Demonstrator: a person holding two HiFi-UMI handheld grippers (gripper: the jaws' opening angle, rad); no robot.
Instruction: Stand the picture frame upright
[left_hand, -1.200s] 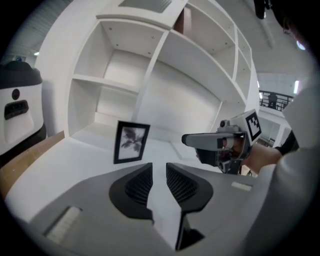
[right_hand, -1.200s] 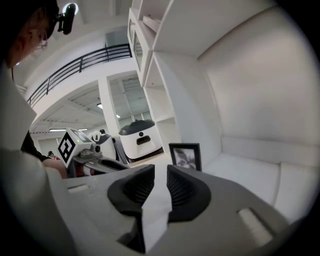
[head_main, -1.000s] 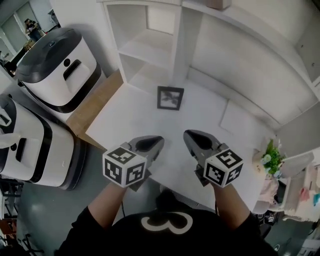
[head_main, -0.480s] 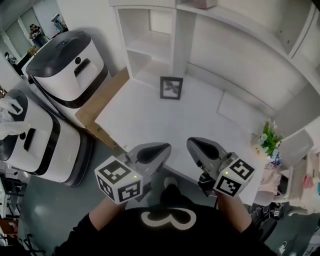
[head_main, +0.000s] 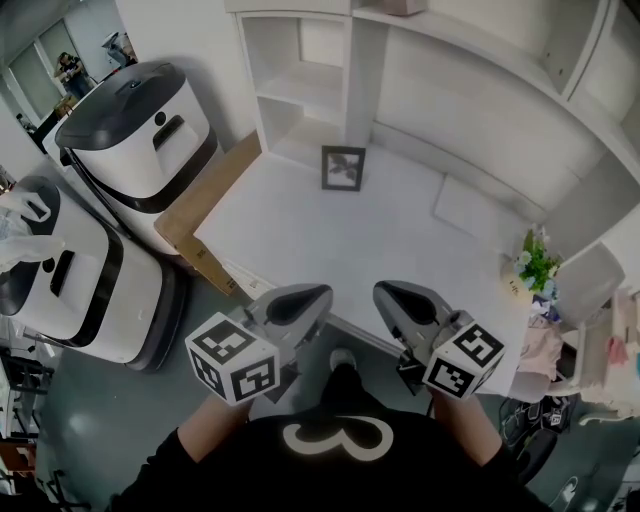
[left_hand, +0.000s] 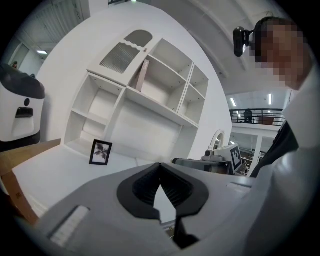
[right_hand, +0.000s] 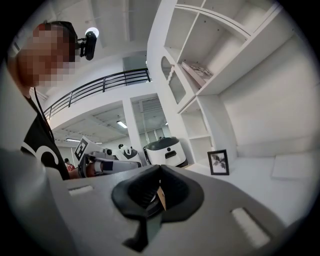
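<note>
Picture frame (head_main: 342, 168) stood upright at the far side of the white desk (head_main: 300, 245), just in front of the lower bay of the white shelf unit (head_main: 305, 75) – dark border, pale print of a plant inside, face toward the person. In the left tool's view the frame (left_hand: 100, 152) was small and well beyond the jaws; same in the right tool's view (right_hand: 218, 162).

Left tool (head_main: 318, 295) was held at the near edge of the desk, jaws closed together, nothing between them; its own view showed the dark pads (left_hand: 172, 189) meeting at the tip. Right tool (head_main: 385, 292) was beside it, a gap between the two, jaws also closed and empty. Both tools pointed toward the frame, well apart from it, neither touching it.

A flat white sheet (head_main: 470, 215) lay on the desk right of the frame. A small green plant (head_main: 537, 268) sat at the desk's right end. A brown cardboard panel (head_main: 205, 215) leaned along the desk's left edge – next to it two white machines with dark tops (head_main: 140, 130) stood on the grey floor.
</note>
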